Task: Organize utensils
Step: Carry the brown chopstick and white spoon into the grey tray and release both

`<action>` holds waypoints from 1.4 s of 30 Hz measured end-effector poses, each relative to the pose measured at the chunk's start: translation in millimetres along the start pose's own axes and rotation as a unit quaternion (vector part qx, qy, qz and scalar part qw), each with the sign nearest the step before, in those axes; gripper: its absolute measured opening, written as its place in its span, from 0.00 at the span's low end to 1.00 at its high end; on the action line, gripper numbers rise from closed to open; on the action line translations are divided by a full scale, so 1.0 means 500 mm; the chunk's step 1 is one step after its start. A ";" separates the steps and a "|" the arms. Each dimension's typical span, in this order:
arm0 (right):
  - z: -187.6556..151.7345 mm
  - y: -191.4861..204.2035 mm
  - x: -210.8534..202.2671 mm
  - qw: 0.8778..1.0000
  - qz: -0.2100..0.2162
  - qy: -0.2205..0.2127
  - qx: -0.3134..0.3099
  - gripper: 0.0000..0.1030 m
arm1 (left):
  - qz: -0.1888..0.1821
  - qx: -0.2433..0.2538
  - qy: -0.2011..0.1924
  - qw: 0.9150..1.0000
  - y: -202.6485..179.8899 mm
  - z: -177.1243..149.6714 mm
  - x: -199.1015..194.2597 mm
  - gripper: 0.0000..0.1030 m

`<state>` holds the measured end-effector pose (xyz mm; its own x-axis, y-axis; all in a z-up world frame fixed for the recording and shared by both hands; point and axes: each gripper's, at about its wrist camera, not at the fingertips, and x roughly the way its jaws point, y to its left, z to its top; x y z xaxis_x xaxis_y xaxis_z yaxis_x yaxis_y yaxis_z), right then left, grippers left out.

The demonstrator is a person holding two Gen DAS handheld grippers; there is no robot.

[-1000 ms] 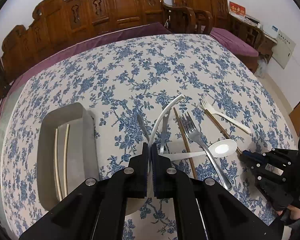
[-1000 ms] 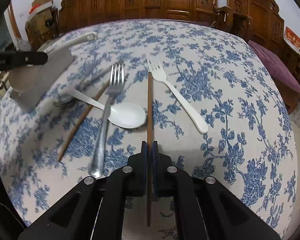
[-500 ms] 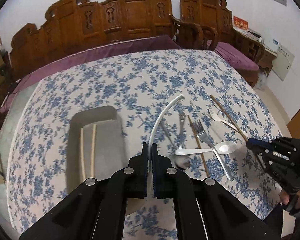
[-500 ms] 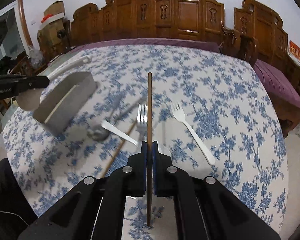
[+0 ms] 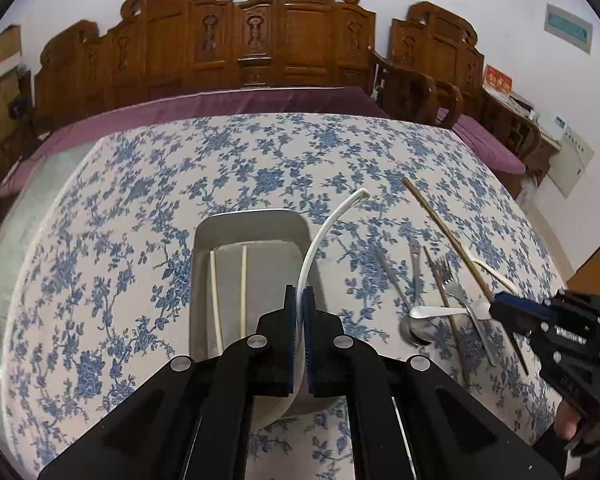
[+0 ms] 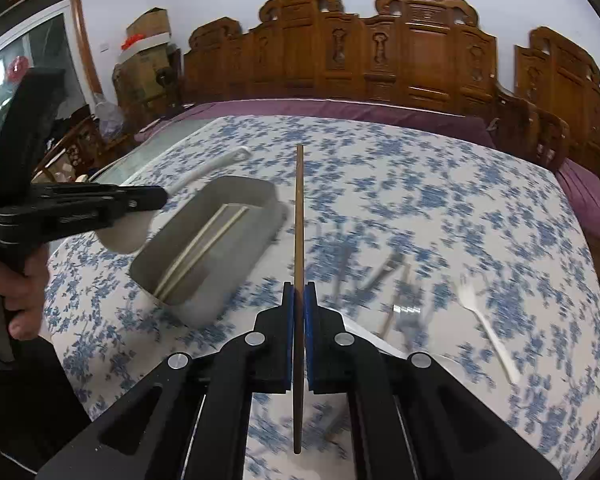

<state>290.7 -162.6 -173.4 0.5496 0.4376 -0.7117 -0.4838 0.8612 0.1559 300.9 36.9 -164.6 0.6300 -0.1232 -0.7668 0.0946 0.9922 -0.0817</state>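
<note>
Chopstick (image 6: 299, 216), brown, stiff and light, sits pinched near its middle in my right gripper (image 6: 299, 336), pointing to twelve o'clock, while my left gripper (image 5: 300, 336) clamps the slippery white ladle (image 5: 324, 232) above the tray (image 5: 252, 220).

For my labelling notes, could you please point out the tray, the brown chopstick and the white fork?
tray (image 5: 252, 216), left wrist view, far rim.
brown chopstick (image 6: 299, 208), right wrist view, upper shaft.
white fork (image 6: 496, 344), right wrist view, handle.

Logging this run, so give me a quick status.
Left gripper shut on white ladle, over tray. Right gripper shut on brown chopstick. Nothing blocking tray.
</note>
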 end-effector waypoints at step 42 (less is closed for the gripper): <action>0.071 0.209 0.223 0.997 0.048 0.044 0.027 0.06 | 0.030 -0.021 -0.016 0.999 0.172 0.000 0.041 0.03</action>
<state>325.7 -14.7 -211.9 0.4388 0.4963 -0.7491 -0.4932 0.8299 0.2610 321.7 119.7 -187.5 0.6587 -0.0625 -0.7498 0.0234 0.9978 -0.0626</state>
